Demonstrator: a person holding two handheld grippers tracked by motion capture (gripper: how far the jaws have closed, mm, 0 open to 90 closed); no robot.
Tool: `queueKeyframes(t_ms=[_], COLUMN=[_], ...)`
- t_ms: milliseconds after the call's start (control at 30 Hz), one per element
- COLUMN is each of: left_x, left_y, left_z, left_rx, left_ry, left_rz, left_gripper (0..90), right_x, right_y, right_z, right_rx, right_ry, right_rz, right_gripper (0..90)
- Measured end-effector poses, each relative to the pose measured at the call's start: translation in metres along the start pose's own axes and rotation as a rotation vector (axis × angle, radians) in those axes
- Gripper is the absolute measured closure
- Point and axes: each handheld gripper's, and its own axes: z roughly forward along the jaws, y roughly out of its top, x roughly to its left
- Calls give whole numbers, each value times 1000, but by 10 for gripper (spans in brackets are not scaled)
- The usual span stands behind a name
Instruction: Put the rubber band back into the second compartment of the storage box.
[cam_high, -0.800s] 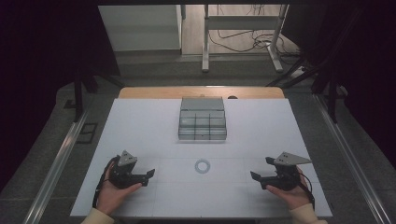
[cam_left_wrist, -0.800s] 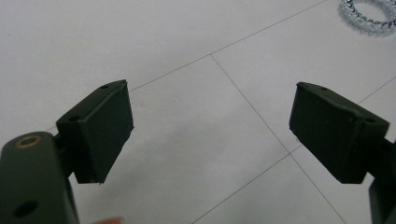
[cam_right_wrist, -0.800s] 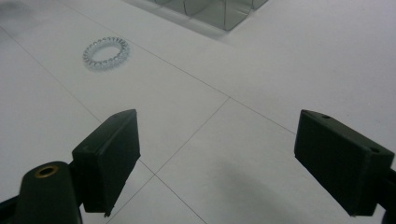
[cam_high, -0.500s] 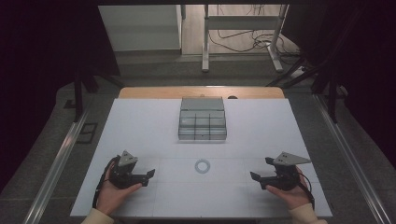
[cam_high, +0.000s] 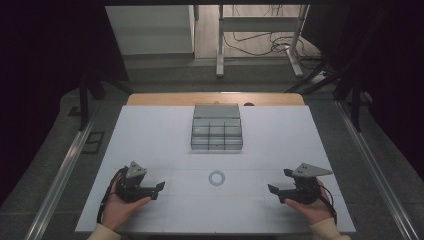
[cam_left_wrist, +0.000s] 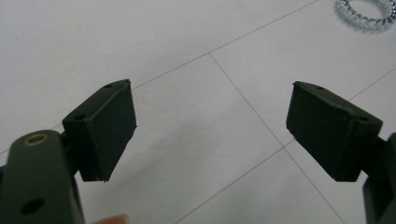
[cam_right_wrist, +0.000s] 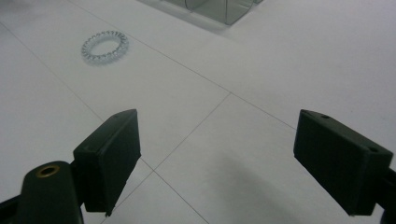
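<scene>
A small clear coiled ring (cam_high: 216, 178) lies flat on the white table (cam_high: 150, 140), midway between my two hands. It appears at the top right of the left gripper view as the ring (cam_left_wrist: 365, 11) and at the upper left of the right gripper view as the ring (cam_right_wrist: 104, 47). My left gripper (cam_high: 157, 190) rests near the front left, jaws wide apart, nothing between them (cam_left_wrist: 210, 135). At the front right my right gripper (cam_high: 281, 181) is open and empty too (cam_right_wrist: 217, 158). Both point inward toward the ring.
A grey compartmented organiser box (cam_high: 217, 128) stands at the middle back of the table; its corner (cam_right_wrist: 219, 9) shows in the right gripper view. A wooden strip (cam_high: 215, 98) borders the far edge. Metal rails run along both sides on the floor.
</scene>
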Motion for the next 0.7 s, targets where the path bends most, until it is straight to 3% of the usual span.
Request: queueKeyframes(t_ms=[167, 467, 700], left_x=[0, -5, -9], left_y=[9, 26, 41], left_z=[-11, -21, -20], left_rx=[40, 104, 144], left_ry=[-30, -55, -62], left_rz=[-16, 9, 42], left_gripper=[168, 175, 177], right_x=[0, -1, -1], right_y=[1, 0, 0], right_z=[1, 1, 2], right_rx=[2, 8, 10], right_ry=[4, 12, 9], right_rz=[-4, -11, -18], right_gripper=[153, 154, 155])
